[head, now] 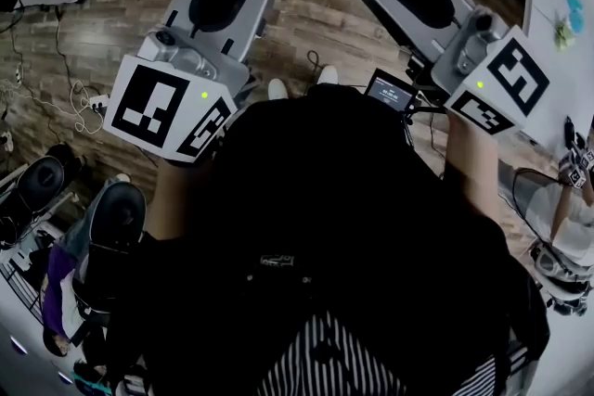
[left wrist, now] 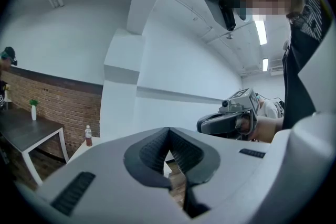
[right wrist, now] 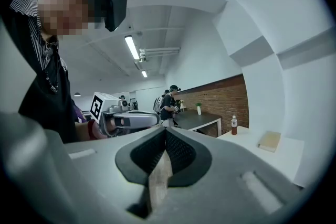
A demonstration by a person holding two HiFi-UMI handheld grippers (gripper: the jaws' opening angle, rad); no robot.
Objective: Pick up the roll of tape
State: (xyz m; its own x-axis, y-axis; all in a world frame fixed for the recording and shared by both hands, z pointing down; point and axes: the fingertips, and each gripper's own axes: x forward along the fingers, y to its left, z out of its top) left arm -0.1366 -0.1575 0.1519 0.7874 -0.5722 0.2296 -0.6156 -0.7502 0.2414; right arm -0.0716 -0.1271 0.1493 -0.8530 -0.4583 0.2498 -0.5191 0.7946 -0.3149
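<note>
Roll of tape: can't tell where it is (no view shows it clearly enough).

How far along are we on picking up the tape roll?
Nothing looks done: no roll of tape shows in any view. In hand: nothing; the left gripper and right gripper are shut and empty above the wood floor. Left: find the roll, open, grasp, lift.

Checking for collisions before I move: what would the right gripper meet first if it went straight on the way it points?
Nothing near. The right gripper points into open room; the left gripper sits left of that line. Far off, likely the dark table, though depth is unclear.
</note>
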